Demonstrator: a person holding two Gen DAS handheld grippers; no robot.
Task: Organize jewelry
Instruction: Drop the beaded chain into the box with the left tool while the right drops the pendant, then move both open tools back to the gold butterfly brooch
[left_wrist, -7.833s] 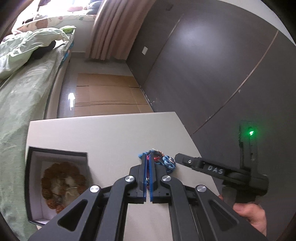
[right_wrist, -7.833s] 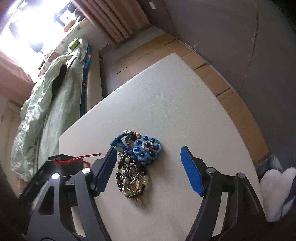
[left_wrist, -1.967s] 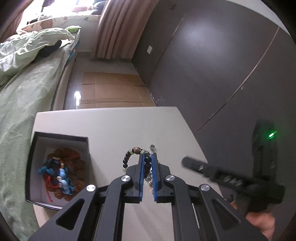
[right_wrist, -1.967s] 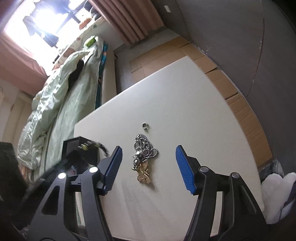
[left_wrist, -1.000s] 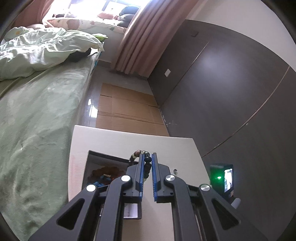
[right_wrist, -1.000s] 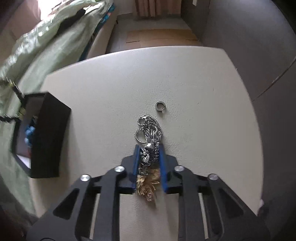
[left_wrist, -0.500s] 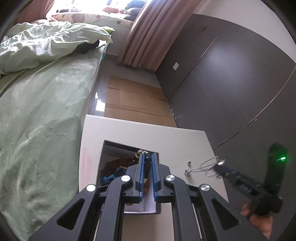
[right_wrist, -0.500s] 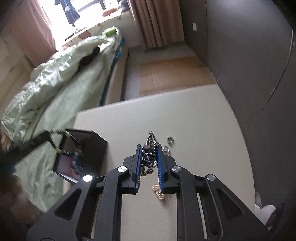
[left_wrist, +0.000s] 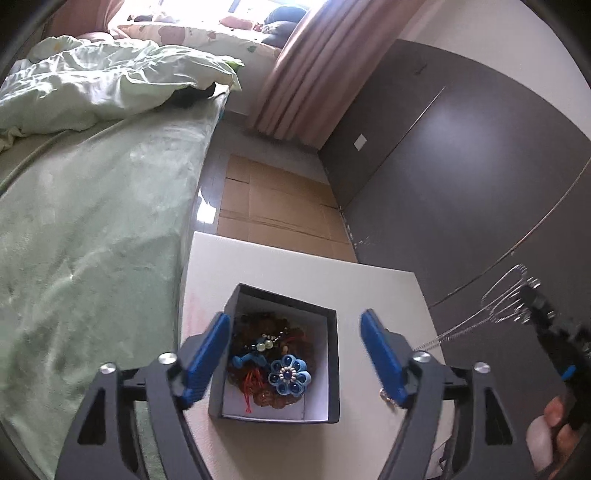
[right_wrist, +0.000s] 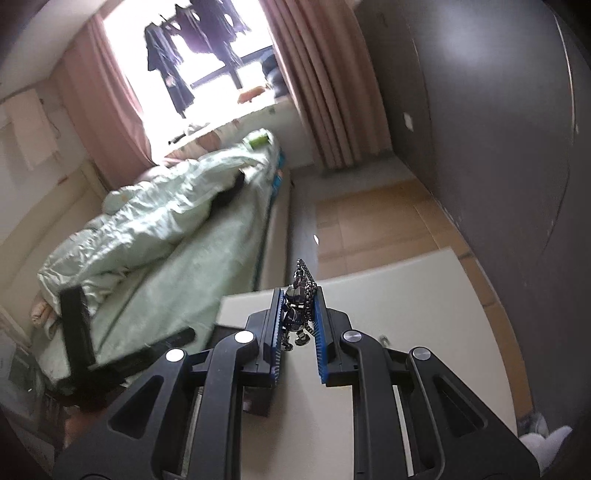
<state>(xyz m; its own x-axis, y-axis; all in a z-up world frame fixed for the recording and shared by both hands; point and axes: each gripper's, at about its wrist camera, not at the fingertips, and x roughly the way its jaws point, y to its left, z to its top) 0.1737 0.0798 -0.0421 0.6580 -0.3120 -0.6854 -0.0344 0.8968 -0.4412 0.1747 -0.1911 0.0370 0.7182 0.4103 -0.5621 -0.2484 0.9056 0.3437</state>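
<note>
Black box (left_wrist: 334, 354) under L claw (left_wrist: 295, 354) – just opened, empty | R claw (right_wrist: 298, 317) grips necklace (right_wrist: 300, 295)

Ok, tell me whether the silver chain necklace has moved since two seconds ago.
Yes. It lay on the white table then; now the right gripper is shut on the silver chain necklace and has lifted it clear of the table.

Right gripper (right_wrist: 298, 325) clamps metal necklace (right_wrist: 297, 314) above white table (right_wrist: 424, 295).

Jewelry box (left_wrist: 334, 354), black, open, white-lined, upright on table.
Contents: blue flower piece (left_wrist: 287, 375), beads. Silver chain necklace (right_wrist: 300, 295) hangs apart.
</note>
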